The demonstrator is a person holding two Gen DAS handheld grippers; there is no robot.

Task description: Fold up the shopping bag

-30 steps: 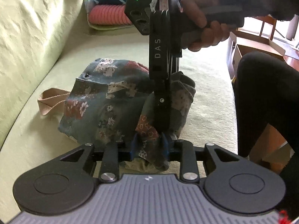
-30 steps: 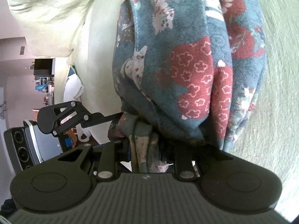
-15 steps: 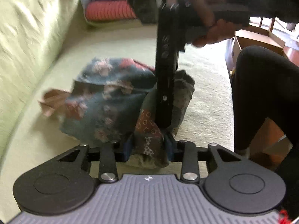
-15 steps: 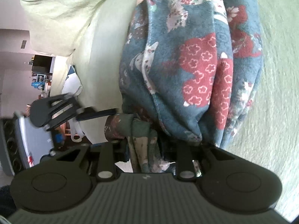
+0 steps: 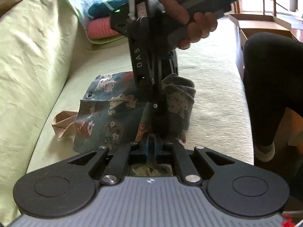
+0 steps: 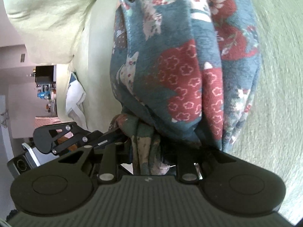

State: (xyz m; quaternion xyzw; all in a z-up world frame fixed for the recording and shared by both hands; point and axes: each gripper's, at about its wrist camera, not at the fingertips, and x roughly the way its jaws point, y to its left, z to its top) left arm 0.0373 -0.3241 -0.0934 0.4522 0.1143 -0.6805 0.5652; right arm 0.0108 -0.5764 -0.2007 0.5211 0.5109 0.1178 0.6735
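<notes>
The blue floral cloth shopping bag (image 5: 117, 113) lies bunched at frame centre on the pale green sofa seat (image 5: 208, 87). Both the left claw (image 5: 151, 149) and right claw (image 6: 146, 157) clench its gathered edge. Mid-fold, seemingly; next the edge needs laying flat over the body.

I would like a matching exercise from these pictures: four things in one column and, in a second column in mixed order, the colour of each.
Things:
1. shopping bag
2. bag handle
3. sofa cover
4. folded knit behind the bag

Colours:
A. pale green
B. coral pink
C. beige
D. blue-grey with red and white flower patches

Pairs: 1-D, 2-C, 3-A, 4-B
</notes>
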